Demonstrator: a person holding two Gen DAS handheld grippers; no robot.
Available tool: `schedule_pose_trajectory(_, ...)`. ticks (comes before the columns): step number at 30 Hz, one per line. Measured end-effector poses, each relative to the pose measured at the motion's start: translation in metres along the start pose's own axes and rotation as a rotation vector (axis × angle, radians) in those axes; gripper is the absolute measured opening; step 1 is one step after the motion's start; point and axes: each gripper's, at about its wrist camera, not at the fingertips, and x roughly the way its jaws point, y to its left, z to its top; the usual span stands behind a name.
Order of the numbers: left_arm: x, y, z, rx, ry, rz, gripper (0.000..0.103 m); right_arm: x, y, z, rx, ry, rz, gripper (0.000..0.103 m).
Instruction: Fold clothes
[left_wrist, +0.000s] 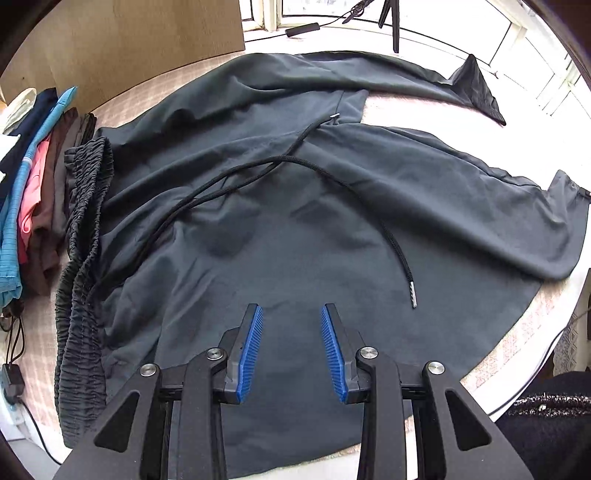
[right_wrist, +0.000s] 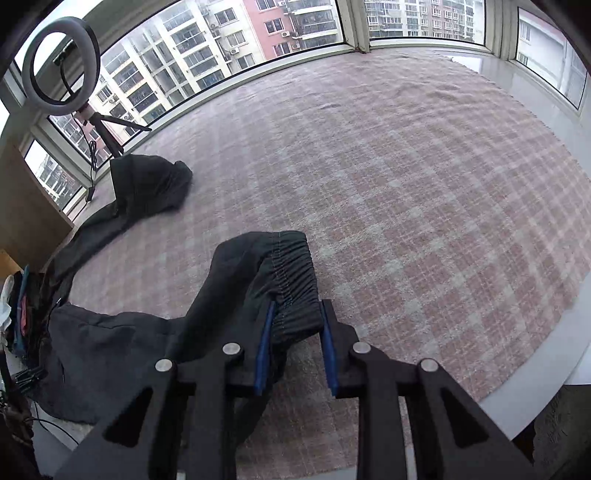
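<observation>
While trousers (left_wrist: 295, 221) are lying flat on the blanket (right_wrist: 406, 184) | right gripper (right_wrist: 297, 314) jaws are clamping the cuff (right_wrist: 291, 280) | left gripper (left_wrist: 291, 314) jaws are hovering narrow, empty | waistband (left_wrist: 81, 258) lying leftward.

Ahead of my left gripper (left_wrist: 291, 314) the trousers (left_wrist: 295, 206) lie spread on the plaid cloth (left_wrist: 424, 107), with nothing between its jaws. The drawstring (left_wrist: 402, 258) lies on them, just ahead and right; the waistband (left_wrist: 81, 251) runs along the left, the pile of clothes (left_wrist: 33, 192) beyond it. My right gripper (right_wrist: 297, 325) has a leg cuff (right_wrist: 291, 277) between its jaws; the ring light (right_wrist: 61, 66) stands far ahead-left.
</observation>
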Motion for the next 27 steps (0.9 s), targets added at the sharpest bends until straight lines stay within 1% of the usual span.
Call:
schedule_pose_trajectory(1,-0.004,-0.006,-0.005,0.017,0.002,-0.014,0.032,-0.016,-0.01,0.009,0.029,-0.035,-0.016,0.023)
schedule_pose_trajectory(2,-0.007,-0.014,-0.01,0.036,0.008,-0.037,0.032,-0.025,-0.02,0.018,0.056,-0.049,-0.023,0.023)
schedule_pose_trajectory(3,-0.009,-0.023,-0.015,0.061,0.018,-0.068,0.032,-0.023,-0.024,0.022,0.064,-0.037,-0.033,0.023)
schedule_pose_trajectory(5,-0.012,-0.045,-0.028,0.135,0.038,-0.112,0.032,-0.011,-0.025,0.027,0.057,0.001,-0.064,0.024)
schedule_pose_trajectory(8,-0.01,-0.081,-0.044,0.257,0.057,-0.162,0.033,0.017,-0.015,0.018,-0.001,0.064,-0.121,0.024)
schedule_pose_trajectory(11,-0.002,-0.109,-0.051,0.334,0.078,-0.201,0.036,0.046,-0.017,0.005,0.015,0.131,-0.122,0.024)
schedule_pose_trajectory(12,0.001,-0.116,-0.053,0.356,0.085,-0.204,0.036,0.054,-0.018,0.003,0.017,0.148,-0.121,0.025)
schedule_pose_trajectory(14,0.008,-0.128,-0.055,0.406,0.093,-0.179,0.036,0.058,-0.021,-0.001,0.019,0.16,-0.116,0.026)
schedule_pose_trajectory(17,0.015,-0.137,-0.056,0.455,0.096,-0.145,0.036,0.05,-0.025,-0.003,0.034,0.139,-0.115,0.036)
schedule_pose_trajectory(19,0.014,-0.136,-0.056,0.46,0.096,-0.14,0.036,0.04,-0.029,-0.005,0.039,0.123,-0.106,0.037)
schedule_pose_trajectory(23,0.011,-0.132,-0.055,0.46,0.1,-0.117,0.036,0.028,-0.039,-0.013,0.074,0.124,-0.09,0.039)
schedule_pose_trajectory(25,0.009,-0.129,-0.054,0.461,0.097,-0.098,0.036,0.027,-0.043,-0.023,0.107,0.128,-0.069,0.043)
schedule_pose_trajectory(27,0.009,-0.125,-0.053,0.445,0.106,-0.082,0.036,0.029,-0.045,-0.035,0.135,0.136,-0.045,0.044)
